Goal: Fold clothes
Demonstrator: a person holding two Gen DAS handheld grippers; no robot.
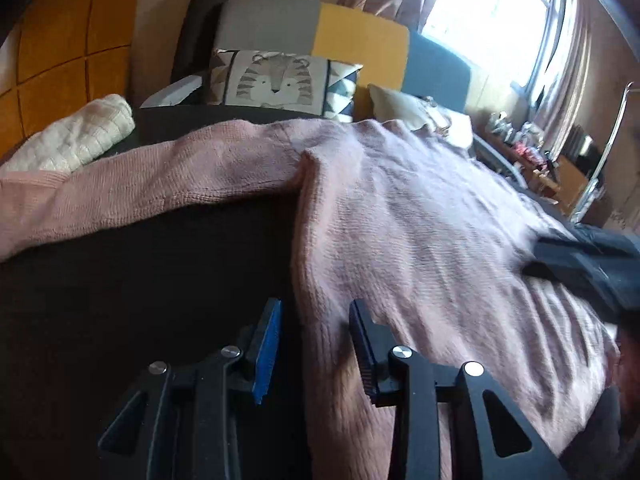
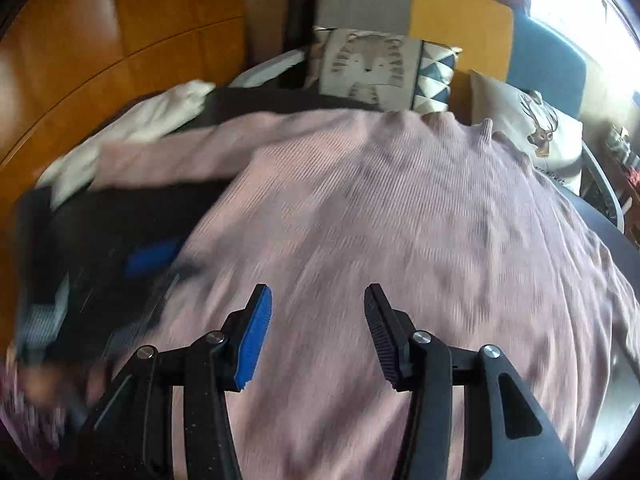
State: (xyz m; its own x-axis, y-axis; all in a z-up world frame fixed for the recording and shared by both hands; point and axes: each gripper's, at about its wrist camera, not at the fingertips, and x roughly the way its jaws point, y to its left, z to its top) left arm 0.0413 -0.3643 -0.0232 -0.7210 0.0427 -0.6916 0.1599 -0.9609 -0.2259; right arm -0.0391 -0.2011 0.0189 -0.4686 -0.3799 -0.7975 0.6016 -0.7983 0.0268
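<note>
A pink knit sweater [image 1: 420, 220] lies spread flat on a dark table [image 1: 140, 272], its left sleeve [image 1: 160, 184] stretched out to the left. My left gripper [image 1: 316, 312] is open at the sweater's left side edge, one finger over the dark table and one over the knit. In the right wrist view the same sweater [image 2: 400, 220] fills the middle, collar at the far end. My right gripper [image 2: 318, 300] hangs open above the sweater's lower body, nothing between its fingers. The other gripper shows as a blurred dark and blue shape [image 2: 152, 260] at the left.
A cream folded garment [image 1: 76, 140] lies at the table's far left corner. Behind the table stand a grey-and-yellow chair back [image 1: 312, 28], a tiger-print cushion [image 1: 276, 80] and a deer-print cushion [image 2: 536, 124]. Wooden panelling [image 2: 100, 60] runs along the left; a cluttered surface [image 1: 532, 152] sits under the window.
</note>
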